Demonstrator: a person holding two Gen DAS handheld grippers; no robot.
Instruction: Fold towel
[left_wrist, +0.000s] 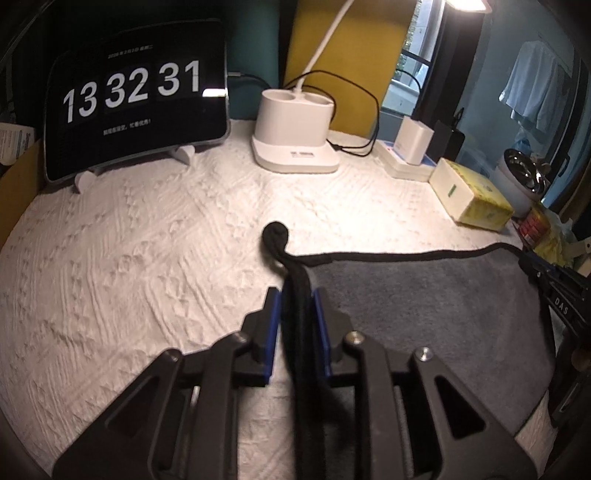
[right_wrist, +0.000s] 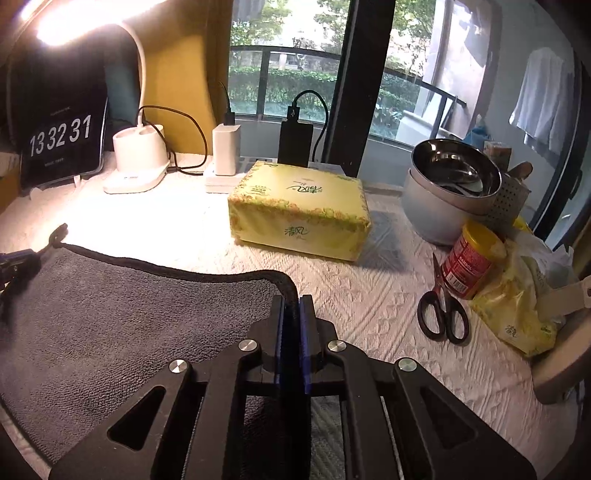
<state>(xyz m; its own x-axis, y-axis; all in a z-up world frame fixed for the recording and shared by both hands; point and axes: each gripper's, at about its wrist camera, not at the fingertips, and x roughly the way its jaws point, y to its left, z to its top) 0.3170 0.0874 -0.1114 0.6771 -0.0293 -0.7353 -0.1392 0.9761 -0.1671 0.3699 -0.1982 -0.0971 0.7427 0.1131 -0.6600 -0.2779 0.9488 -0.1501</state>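
Observation:
A dark grey towel (left_wrist: 424, 306) with black trim lies on the white textured cloth. My left gripper (left_wrist: 295, 295) is shut on the towel's left far corner, and the black hanging loop (left_wrist: 275, 236) sticks out beyond the fingers. My right gripper (right_wrist: 291, 302) is shut on the towel's (right_wrist: 129, 317) right far corner at the black edge. The right gripper also shows at the right edge of the left wrist view (left_wrist: 554, 284). The left gripper shows at the left edge of the right wrist view (right_wrist: 16, 262).
At the back stand a tablet clock (left_wrist: 136, 110), a white lamp base (left_wrist: 295, 136), chargers on a power strip (right_wrist: 225, 155) and a yellow tissue pack (right_wrist: 299, 210). To the right are scissors (right_wrist: 441, 314), a red can (right_wrist: 471, 258), a yellow bag (right_wrist: 524, 295) and a steel bowl (right_wrist: 454, 173).

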